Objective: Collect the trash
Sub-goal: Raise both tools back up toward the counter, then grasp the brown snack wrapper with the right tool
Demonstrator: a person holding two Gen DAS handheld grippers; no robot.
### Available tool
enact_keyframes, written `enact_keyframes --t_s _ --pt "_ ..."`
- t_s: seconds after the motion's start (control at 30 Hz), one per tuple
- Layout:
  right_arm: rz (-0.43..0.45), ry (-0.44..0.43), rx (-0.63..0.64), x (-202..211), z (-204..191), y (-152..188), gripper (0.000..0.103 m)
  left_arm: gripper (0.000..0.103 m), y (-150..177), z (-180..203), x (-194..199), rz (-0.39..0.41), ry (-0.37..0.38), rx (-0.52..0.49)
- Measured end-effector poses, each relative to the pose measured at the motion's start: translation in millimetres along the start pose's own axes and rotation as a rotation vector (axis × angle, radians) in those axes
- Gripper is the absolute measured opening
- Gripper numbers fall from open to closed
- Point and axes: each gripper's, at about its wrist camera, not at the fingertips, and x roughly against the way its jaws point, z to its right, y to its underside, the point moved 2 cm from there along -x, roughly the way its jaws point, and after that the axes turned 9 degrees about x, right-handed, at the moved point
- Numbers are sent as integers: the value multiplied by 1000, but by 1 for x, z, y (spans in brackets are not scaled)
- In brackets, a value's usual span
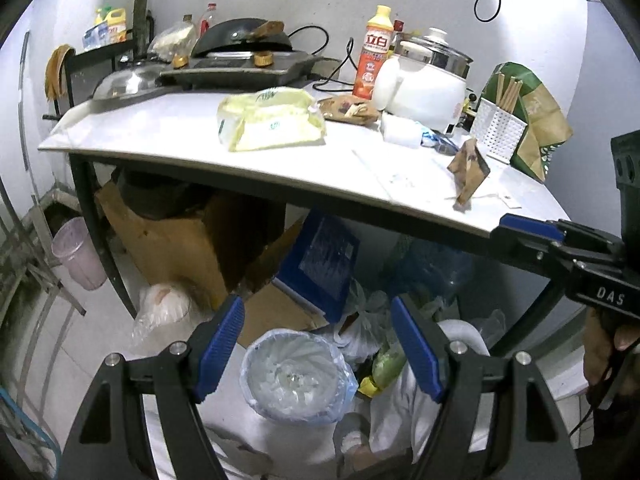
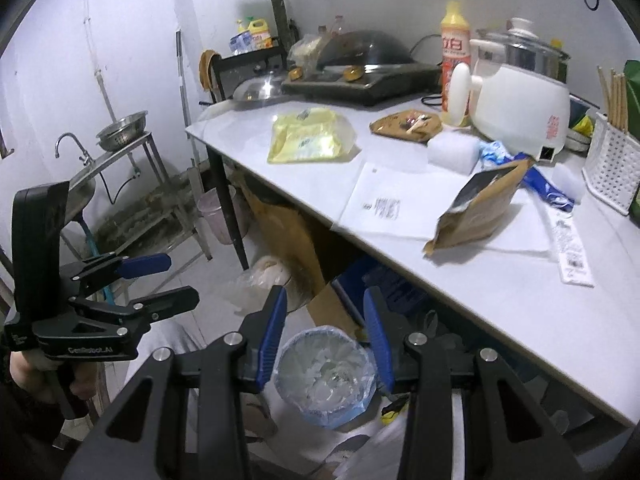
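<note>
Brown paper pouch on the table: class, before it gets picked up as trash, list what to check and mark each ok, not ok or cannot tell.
1. Left tongs open, holding nothing: ok.
2. Right tongs open, holding nothing: ok.
3. Brown paper pouch uncovered, nothing lying on it: ok.
4. Lined trash bin open on the floor by the table: ok.
5. Pouch empty inside: cannot tell.
6. Tongs already at the pouch: not ok, both are low over the bin.

Black hand-held gripper [image 1: 318,344], blue pads [image 1: 222,346]
</note>
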Motion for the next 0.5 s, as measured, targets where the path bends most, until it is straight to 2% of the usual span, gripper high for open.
enact_keyframes --t_s 0.33,0.5 --pt "38 51 -28 11 29 -21 38 76 -29 12 -3 31 23 -35" --pt "61 85 -62 12 42 -30 52 76 -42 15 -5 43 36 -54"
